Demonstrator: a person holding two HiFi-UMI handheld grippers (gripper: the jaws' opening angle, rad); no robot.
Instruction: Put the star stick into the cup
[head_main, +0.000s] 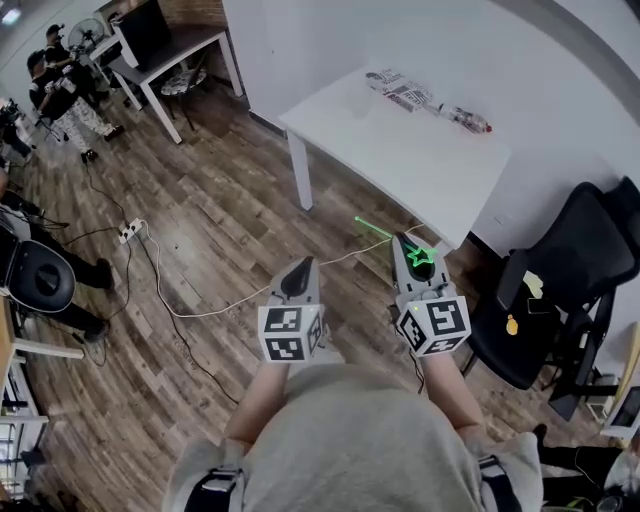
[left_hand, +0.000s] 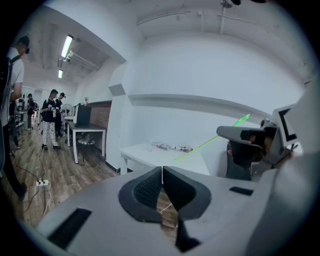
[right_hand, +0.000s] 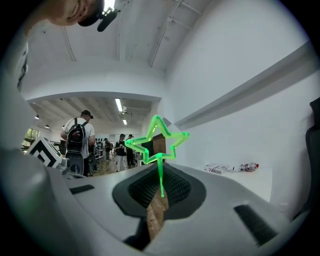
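My right gripper (head_main: 408, 243) is shut on the green star stick (head_main: 420, 257). The stick's thin shaft pokes forward past the jaws toward the white table (head_main: 400, 150). In the right gripper view the star (right_hand: 157, 140) stands upright above the closed pads, its stem pinched between them. My left gripper (head_main: 300, 268) is beside it, shut with nothing in it; its pads (left_hand: 150, 187) meet in the left gripper view. That view also shows the right gripper (left_hand: 245, 135) with the stick (left_hand: 210, 142). Both grippers hang over the wooden floor, short of the table. I cannot make out a cup.
A flat packet (head_main: 400, 92) and a small bottle (head_main: 465, 118) lie at the table's far side. A black office chair (head_main: 570, 270) stands to the right. A power strip (head_main: 130, 231) with cable lies on the floor. A desk (head_main: 165, 50) and people (head_main: 60, 90) are far left.
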